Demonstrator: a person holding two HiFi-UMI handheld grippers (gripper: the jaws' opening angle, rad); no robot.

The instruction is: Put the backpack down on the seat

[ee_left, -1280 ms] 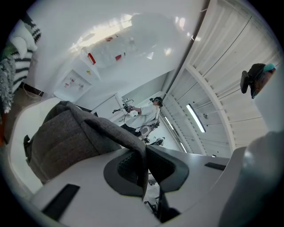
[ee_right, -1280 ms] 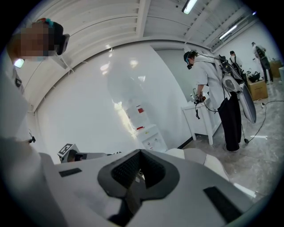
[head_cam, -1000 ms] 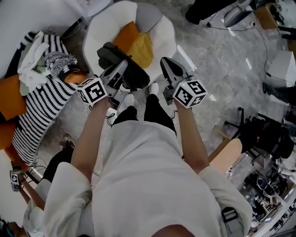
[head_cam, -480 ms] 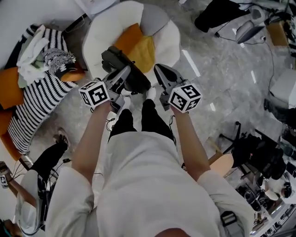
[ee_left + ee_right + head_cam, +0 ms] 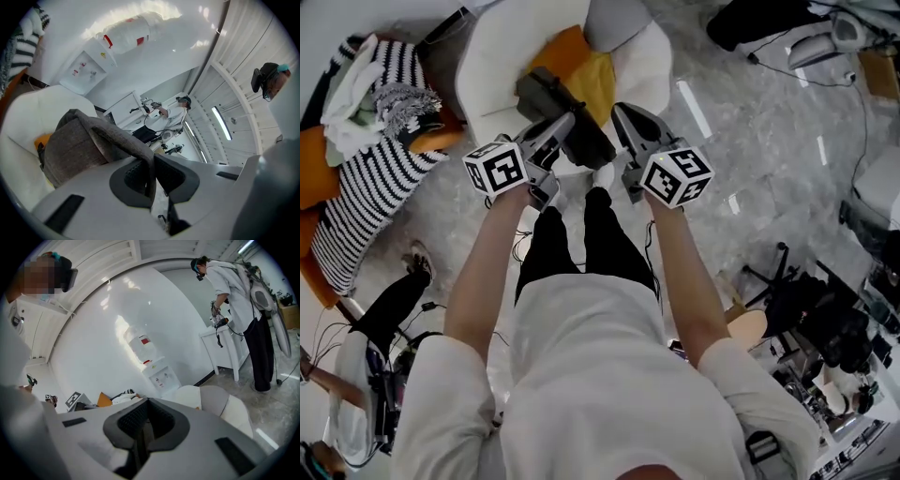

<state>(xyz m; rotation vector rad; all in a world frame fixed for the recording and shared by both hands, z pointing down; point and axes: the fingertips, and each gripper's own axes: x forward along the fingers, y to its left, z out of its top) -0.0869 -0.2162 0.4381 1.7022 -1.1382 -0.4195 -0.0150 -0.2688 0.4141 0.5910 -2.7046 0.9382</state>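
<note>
Left gripper view shows the backpack (image 5: pixel 75 150) hanging just ahead of the left gripper (image 5: pixel 151 180), whose jaws are clenched on its grey strap (image 5: pixel 117 136). The strap arches up from the bag and runs down between the pads. Beyond the bag and to the left of this gripper lies the white seat (image 5: pixel 28 117), with a bit of orange cushion (image 5: pixel 43 139) showing at the bag's edge.

In the head view the backpack (image 5: pixel 581 141) sits off the tip of the left gripper (image 5: pixel 567 122), over the front edge of the seat (image 5: pixel 502 56) and against the cushion (image 5: pixel 572 75). Whether it rests on the seat cannot be told. The right gripper (image 5: pixel 619 111) is just right of the bag. In its own view the right gripper (image 5: pixel 145 423) has its jaws pressed together with nothing between them.

Left of the left gripper a striped cloth (image 5: pixel 375 197) lies on the floor (image 5: pixel 750 169).
</note>
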